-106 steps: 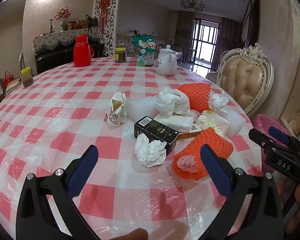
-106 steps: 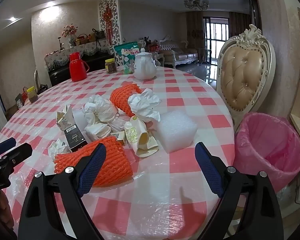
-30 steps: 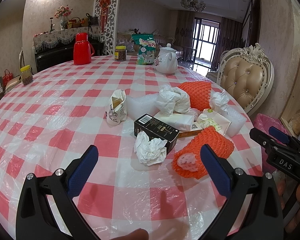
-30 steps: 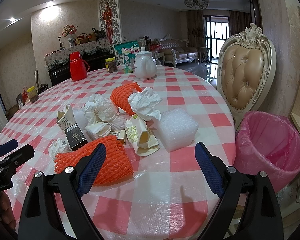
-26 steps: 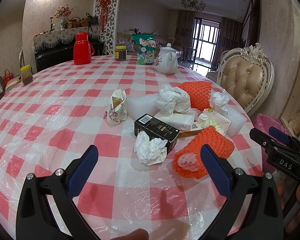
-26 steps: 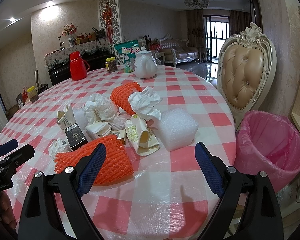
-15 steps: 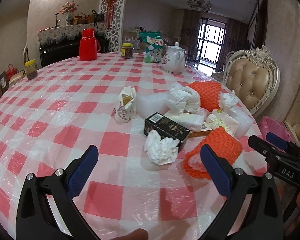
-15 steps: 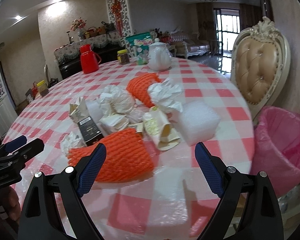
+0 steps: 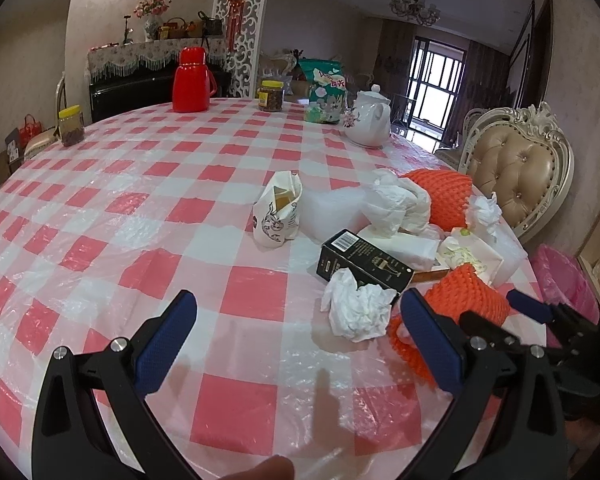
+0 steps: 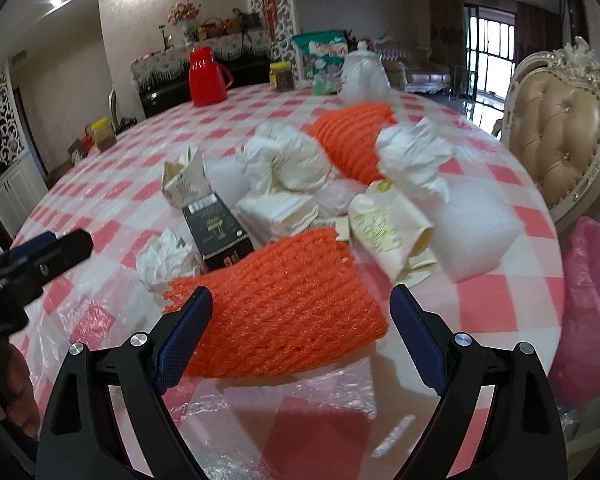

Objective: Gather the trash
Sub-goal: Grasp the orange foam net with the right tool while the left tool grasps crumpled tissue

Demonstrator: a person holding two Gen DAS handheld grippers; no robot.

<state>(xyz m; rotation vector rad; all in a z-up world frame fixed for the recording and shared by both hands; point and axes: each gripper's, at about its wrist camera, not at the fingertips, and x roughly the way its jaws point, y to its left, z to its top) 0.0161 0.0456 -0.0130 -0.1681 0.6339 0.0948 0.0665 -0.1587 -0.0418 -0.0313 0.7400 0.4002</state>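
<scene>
trash (image 10: 284,200), crumpled tissues and orange foam nets, lies heaped; both grippers' jaws gape empty.

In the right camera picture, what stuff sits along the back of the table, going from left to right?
Yellow-lidded jar → red thermos → brown jar → green snack bag → white teapot.

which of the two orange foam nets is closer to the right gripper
The front orange net, lying just ahead of the open right gripper. The other orange net sits farther back, behind the crumpled white paper.
</scene>
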